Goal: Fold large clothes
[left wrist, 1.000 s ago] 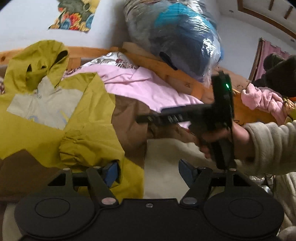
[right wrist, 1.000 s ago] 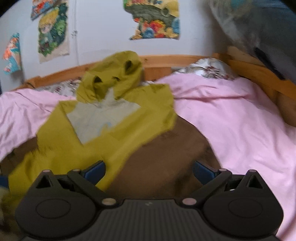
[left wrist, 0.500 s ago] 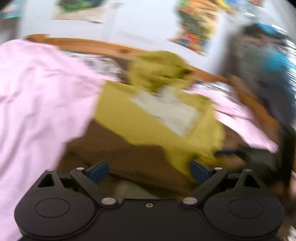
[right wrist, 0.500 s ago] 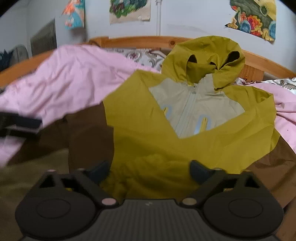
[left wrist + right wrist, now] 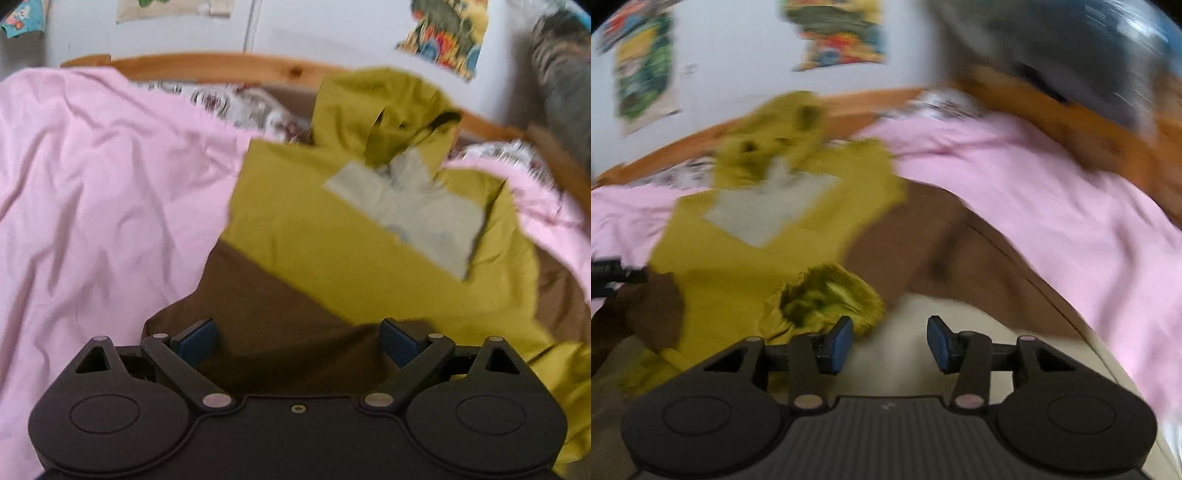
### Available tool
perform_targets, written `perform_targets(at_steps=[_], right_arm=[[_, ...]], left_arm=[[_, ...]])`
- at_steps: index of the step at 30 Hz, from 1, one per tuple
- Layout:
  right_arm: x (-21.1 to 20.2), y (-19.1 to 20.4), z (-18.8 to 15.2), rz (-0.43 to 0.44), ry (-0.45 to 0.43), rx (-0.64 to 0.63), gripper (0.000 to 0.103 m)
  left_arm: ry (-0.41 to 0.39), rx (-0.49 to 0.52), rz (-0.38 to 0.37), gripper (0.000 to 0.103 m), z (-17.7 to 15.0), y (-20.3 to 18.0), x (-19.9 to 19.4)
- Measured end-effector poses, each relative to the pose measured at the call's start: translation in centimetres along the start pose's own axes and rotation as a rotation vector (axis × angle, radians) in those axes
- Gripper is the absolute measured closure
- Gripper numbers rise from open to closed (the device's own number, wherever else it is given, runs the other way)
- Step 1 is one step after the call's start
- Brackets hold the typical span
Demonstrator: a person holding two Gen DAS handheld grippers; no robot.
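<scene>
A hooded jacket, mustard yellow with brown lower panels and a grey chest patch, lies on the bed. Its hood points to the headboard. My left gripper is open and empty, just above the brown left side of the jacket. My right gripper is open and empty, with its left finger next to the bunched yellow sleeve cuff folded over the jacket's front. The left gripper's tip shows at the left edge of the right wrist view. The right view is blurred.
A pink sheet covers the bed on both sides of the jacket. A wooden headboard runs along the back wall with posters. A plastic-wrapped bundle sits at the back right. A cream blanket lies under the right gripper.
The left gripper has swung left and now faces the jacket's brown left side. The right gripper has swung back right to the sleeve cuff and its jaws have narrowed.
</scene>
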State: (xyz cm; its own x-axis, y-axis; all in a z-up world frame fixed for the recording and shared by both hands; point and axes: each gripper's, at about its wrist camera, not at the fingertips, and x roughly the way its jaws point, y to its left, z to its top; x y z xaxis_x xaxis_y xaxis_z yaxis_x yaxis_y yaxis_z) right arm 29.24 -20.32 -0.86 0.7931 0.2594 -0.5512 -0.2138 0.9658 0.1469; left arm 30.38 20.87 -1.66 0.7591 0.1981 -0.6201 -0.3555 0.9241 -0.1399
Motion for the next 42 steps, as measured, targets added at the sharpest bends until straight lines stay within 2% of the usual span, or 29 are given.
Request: perform_targets(at_steps=[1,2,3,6,7,9,11,14,17,20,22,25,27,30,32,35,38,42], right_arm=[[-0.6,-0.7,0.0,-0.03,-0.013,0.026,0.046],[-1.0,-1.0,0.3,-0.044,-0.038,0.035,0.035],[-1.1,-1.0,0.7,-0.035,-0.062,0.022,0.031],[-0.7,0.6,2.3,0.031,-0.16,-0.077,0.023],[-0.3,1.3,2.6,0.065,-0.164,-0.117,0.018],[1.6,3.4,2.9,0.094,-0.123,-0.227,0.019],[3.6,4.5,2.4,0.075,-0.059,-0.286,0.021],[6.0,5.0,1.3,0.029,-0.004,-0.309,0.021],[6.9,4.3,-0.4,0.028,0.019,-0.306,0.018],[7.4,3.5,-0.9,0.066,0.022,-0.267,0.018],[6.6,2.2,-0.3,0.119,0.0,-0.241,0.015],[6.4,1.5,3.2,0.184,-0.054,-0.221,0.005],[7.1,1.7,6.7,0.234,-0.096,-0.233,0.0],[9.8,2.8,12.8,0.302,-0.109,-0.274,0.0],[12.4,3.9,17.2,0.368,-0.116,-0.266,0.0],[17.1,5.1,23.0,0.408,-0.138,-0.244,0.0],[22.7,6.9,28.2,0.404,-0.11,-0.178,0.0],[28.3,8.8,32.5,0.377,-0.072,-0.071,0.001]], left_arm=[[0.014,0.009,0.008,0.008,-0.1,0.2,0.3],[0.018,0.013,0.007,0.008,-0.1,0.3,0.3],[0.008,0.013,-0.002,0.008,-0.1,0.3,0.0],[-0.041,0.025,-0.046,0.006,0.1,-0.3,-1.0],[-0.056,0.034,-0.069,0.004,0.3,-0.8,-1.2],[-0.077,0.063,-0.108,0.003,0.7,-2.0,-1.1],[-0.069,0.118,-0.096,0.003,1.2,-3.7,-0.1],[-0.037,0.166,-0.062,0.003,1.5,-5.0,2.2],[-0.003,0.178,-0.024,0.003,0.8,-4.9,4.5],[0.027,0.185,0.001,0.003,-0.1,-4.2,6.1],[0.02,0.173,-0.017,0.003,0.0,-3.8,6.0],[0.028,0.136,-0.078,0.003,1.1,-2.9,5.5],[0.047,0.157,-0.12,0.003,3.0,-2.6,5.3],[0.002,0.184,-0.145,0.001,7.5,-2.4,4.9],[-0.033,0.175,-0.139,0.001,11.1,-2.3,5.6],[-0.094,0.129,-0.108,0.001,15.8,-2.4,8.1],[-0.175,0.05,-0.069,0.001,18.8,-2.5,11.5],[-0.195,-0.063,-0.036,0.004,21.1,-2.1,15.5]])
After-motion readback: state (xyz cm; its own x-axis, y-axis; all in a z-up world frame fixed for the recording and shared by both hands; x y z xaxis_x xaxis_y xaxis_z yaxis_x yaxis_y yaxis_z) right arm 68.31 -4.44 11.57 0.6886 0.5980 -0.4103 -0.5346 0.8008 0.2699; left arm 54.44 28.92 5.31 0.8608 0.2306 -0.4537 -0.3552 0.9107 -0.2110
